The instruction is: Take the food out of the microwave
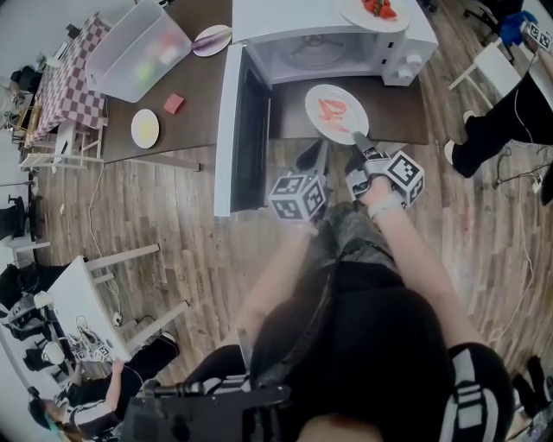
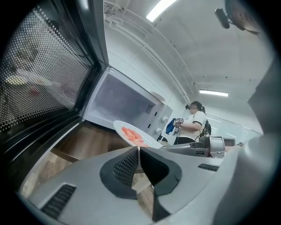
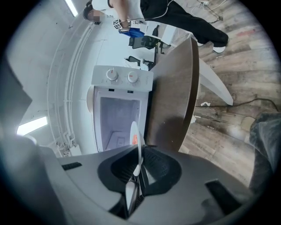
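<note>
A white plate with orange-red food hangs in front of the open white microwave, over the dark table's front part. My right gripper is shut on the plate's near rim; in the right gripper view the plate shows edge-on between the pads. The microwave's cavity stands empty behind it. My left gripper is shut on nothing, just left of the plate and beside the open microwave door. From the left gripper view the plate lies ahead of the jaws, apart from them.
On top of the microwave sits another plate with red food. Left on the dark table are a clear plastic bin, a yellow plate, a pink block and a small plate. A person stands beyond.
</note>
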A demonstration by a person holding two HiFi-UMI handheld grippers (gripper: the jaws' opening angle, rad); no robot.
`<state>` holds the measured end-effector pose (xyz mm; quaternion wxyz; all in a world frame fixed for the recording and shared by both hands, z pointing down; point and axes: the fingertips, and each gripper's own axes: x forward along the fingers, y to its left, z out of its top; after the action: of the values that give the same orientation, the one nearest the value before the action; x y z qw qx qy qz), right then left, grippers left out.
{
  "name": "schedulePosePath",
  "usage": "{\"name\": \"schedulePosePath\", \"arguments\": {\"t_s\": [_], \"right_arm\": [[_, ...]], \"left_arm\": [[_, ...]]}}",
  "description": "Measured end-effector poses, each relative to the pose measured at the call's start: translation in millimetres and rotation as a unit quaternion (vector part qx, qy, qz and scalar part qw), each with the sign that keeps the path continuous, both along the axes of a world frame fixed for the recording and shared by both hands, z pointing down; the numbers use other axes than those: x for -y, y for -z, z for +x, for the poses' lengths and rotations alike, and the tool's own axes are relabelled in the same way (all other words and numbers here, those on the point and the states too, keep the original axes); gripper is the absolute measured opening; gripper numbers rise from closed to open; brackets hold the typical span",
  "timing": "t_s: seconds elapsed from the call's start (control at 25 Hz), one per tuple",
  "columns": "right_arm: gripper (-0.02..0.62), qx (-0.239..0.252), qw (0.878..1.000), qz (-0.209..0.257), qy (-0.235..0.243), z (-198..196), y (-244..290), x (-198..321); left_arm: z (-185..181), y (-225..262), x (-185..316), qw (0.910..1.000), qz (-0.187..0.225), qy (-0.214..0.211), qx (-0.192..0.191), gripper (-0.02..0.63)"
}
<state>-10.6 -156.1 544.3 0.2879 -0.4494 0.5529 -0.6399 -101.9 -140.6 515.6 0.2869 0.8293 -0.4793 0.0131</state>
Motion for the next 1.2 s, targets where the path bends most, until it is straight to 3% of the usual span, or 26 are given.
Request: {"name": "schedulePosePath", "arguments": {"t_s": [0.64,1.2], "right_arm": [[0.031,-0.005,1.0,-0.012,0.008,-0.8,-4.8,-11.4],[0.034,-0.009,0.998,-0.018,0.056,17.2,-0.8,-32.7]], "left_arm": [[-2.8,-1.2,-3.6,0.9999,-0.003,0.012,-0.006,0.015],[19.6,2.7,-26.6,0.9988,-0.009,0.048,-0.006,0.015]]}}
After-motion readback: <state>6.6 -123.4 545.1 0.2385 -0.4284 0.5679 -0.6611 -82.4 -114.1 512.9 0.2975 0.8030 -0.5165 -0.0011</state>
